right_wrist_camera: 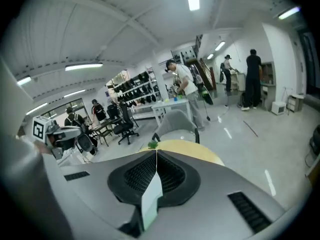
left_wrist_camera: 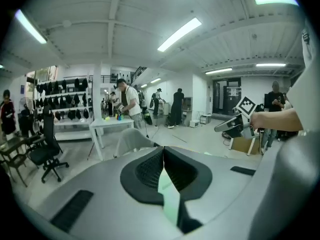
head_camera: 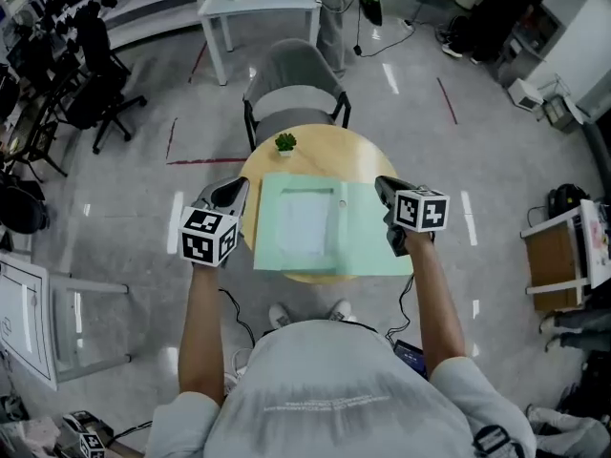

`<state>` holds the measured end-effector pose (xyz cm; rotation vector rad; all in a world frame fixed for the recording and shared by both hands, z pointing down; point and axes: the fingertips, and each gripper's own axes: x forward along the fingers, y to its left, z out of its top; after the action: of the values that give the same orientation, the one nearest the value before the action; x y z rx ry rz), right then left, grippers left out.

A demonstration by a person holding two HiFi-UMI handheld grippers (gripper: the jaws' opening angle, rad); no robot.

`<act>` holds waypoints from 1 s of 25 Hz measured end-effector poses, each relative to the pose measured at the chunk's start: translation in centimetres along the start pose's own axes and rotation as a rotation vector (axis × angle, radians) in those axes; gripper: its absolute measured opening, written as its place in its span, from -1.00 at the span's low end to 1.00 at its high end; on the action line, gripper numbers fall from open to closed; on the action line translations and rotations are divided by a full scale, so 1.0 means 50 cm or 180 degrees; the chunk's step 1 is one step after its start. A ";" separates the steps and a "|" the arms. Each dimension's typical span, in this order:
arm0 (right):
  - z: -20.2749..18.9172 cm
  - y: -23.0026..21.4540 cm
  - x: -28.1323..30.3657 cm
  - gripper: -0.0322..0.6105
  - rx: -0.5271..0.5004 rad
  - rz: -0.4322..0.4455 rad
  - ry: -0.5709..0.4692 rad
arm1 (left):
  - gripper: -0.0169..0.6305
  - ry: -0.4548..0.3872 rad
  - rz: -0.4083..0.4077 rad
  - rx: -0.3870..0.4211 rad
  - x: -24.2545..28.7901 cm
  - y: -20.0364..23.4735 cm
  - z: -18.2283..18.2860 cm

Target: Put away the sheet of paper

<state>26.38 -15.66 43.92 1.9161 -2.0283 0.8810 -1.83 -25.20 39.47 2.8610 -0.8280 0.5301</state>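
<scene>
Round light-wood table (head_camera: pixel 315 151) at centre of the head view, with a pale green paper folder (head_camera: pixel 372 237) lying open and flat on it, its near edge reaching to the near rim of the table. The white sheet of paper (head_camera: pixel 305 222) lies inside the folder, on the left half, square to the folder's edges and within its outline. The right half of the folder is bare green. Left gripper (head_camera: pixel 239 191) is at the folder's far-left corner. In its own view the left gripper (left_wrist_camera: pixel 163 156) has its jaws brought together, with a thin pale green strip of the folder (left_wrist_camera: pixel 170 199) pinched in the seam between the pads. Right gripper (head_camera: pixel 384 187) is at the far-right part of the folder. In its own view the right gripper (right_wrist_camera: pixel 156 156) likewise has its jaws together, clamping a thin pale edge of the folder (right_wrist_camera: pixel 151 199). Both grippers therefore hold the folder, one on each side. A small green potted plant (head_camera: pixel 284 143) stands on the table's far edge, just beyond the folder and clear of it. A grey padded chair (head_camera: pixel 296 89) stands against the far side of the table. A white rectangular table (head_camera: pixel 258 3) stands further back, well apart.
</scene>
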 end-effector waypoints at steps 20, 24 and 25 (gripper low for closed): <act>0.302 0.110 -0.316 -0.81 -0.1525 -0.0088 -0.1375 | -0.89 -0.1121 -0.0091 0.1079 -0.022 -0.177 0.374; 0.316 0.150 -0.319 -0.81 -0.1654 -0.0113 -0.1448 | -0.89 -0.1226 -0.0129 0.1142 -0.047 -0.180 0.395; 0.317 0.156 -0.318 -0.81 -0.1661 -0.0099 -0.1451 | -0.89 -0.1248 -0.0138 0.1138 -0.052 -0.182 0.399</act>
<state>24.76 -11.37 20.62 1.9369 -2.1611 -0.1221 6.94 -20.31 19.80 3.3708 -0.7850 0.1152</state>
